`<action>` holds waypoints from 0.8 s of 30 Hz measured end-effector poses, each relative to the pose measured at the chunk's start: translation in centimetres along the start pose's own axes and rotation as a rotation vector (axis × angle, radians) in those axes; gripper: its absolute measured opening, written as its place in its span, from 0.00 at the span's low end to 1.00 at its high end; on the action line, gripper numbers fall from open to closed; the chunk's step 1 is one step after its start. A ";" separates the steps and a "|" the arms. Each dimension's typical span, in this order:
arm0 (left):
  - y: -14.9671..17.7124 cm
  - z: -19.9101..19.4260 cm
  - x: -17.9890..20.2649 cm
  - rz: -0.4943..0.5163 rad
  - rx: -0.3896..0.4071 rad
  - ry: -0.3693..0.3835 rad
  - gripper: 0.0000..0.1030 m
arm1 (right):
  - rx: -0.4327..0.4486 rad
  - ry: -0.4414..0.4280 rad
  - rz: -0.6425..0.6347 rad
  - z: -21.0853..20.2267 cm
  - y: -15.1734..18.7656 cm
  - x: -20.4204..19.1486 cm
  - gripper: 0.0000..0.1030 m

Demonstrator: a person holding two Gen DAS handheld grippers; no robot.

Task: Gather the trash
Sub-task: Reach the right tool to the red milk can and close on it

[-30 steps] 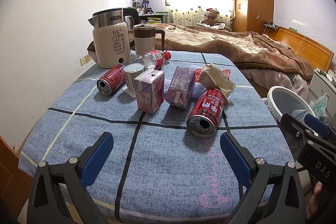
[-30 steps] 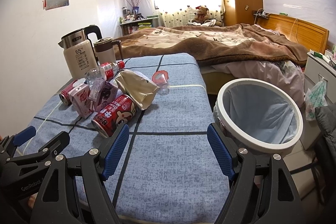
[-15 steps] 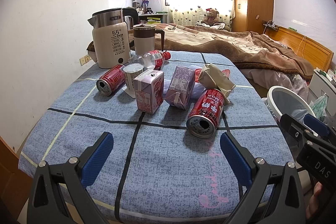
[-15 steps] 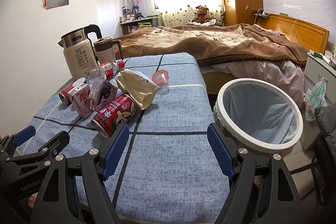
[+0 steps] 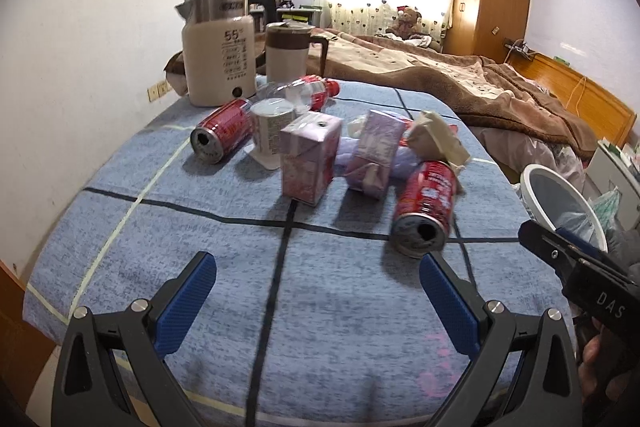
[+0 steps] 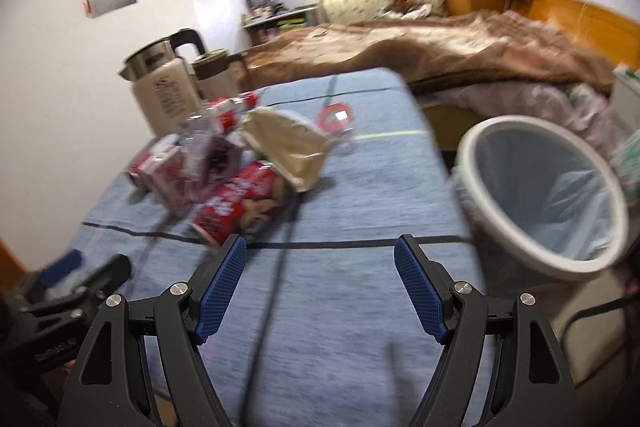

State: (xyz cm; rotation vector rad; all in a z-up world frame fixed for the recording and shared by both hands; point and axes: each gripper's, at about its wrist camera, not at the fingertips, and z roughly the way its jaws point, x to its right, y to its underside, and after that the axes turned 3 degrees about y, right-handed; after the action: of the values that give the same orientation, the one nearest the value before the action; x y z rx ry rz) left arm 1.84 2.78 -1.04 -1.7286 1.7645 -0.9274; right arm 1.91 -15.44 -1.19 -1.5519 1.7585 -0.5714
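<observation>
Trash lies on the blue-clothed table (image 5: 320, 299): a near red can (image 5: 426, 213), a far red can (image 5: 220, 135), a pink carton (image 5: 308, 159), a purple carton (image 5: 374, 157), a white cup (image 5: 272, 129), a plastic bottle (image 5: 304, 93) and a crumpled beige bag (image 5: 434, 139). My left gripper (image 5: 316, 291) is open and empty, short of the near can. My right gripper (image 6: 320, 279) is open and empty above the table; the near can (image 6: 240, 199) is ahead to its left. The white trash bin (image 6: 548, 195) stands beside the table at right.
A beige kettle (image 5: 218, 51) and a brown-lidded jug (image 5: 288, 51) stand at the table's back left. A bed with a brown blanket (image 5: 460, 83) lies beyond. The bin's rim also shows in the left wrist view (image 5: 532, 183).
Both grippers have moved forward over the table. The right view is now blurred and tilted, with the near can closer to its left finger. Nothing was taken hold of.
</observation>
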 end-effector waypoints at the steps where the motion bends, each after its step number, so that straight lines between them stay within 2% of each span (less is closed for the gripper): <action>1: -0.1 0.0 -0.4 -0.008 0.003 -0.002 1.00 | -0.003 -0.015 0.002 0.4 -0.2 -0.3 0.75; 9: -1.1 1.4 -2.7 -0.034 -0.008 0.012 1.00 | -0.061 -0.097 0.031 3.9 -1.6 -2.8 0.75; 17: -1.5 3.0 -4.6 -0.060 -0.051 0.045 1.00 | -0.155 -0.073 0.042 8.2 -2.9 -4.7 0.75; 21: -2.0 3.4 -5.3 -0.073 -0.055 0.058 1.00 | -0.189 -0.091 0.073 9.5 -3.1 -4.6 0.74; 23: -2.1 3.4 -5.4 -0.083 -0.051 0.077 1.00 | -0.190 -0.093 0.069 9.5 -3.1 -4.7 0.71; 24: -2.3 3.5 -5.5 -0.090 -0.048 0.086 1.00 | -0.192 -0.098 0.066 9.5 -3.1 -4.7 0.65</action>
State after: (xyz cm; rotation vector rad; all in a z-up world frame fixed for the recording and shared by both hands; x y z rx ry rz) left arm 6.39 7.88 -2.20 -1.8365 1.7889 -1.0191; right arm 11.20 -10.19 -4.08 -1.6155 1.8250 -0.2957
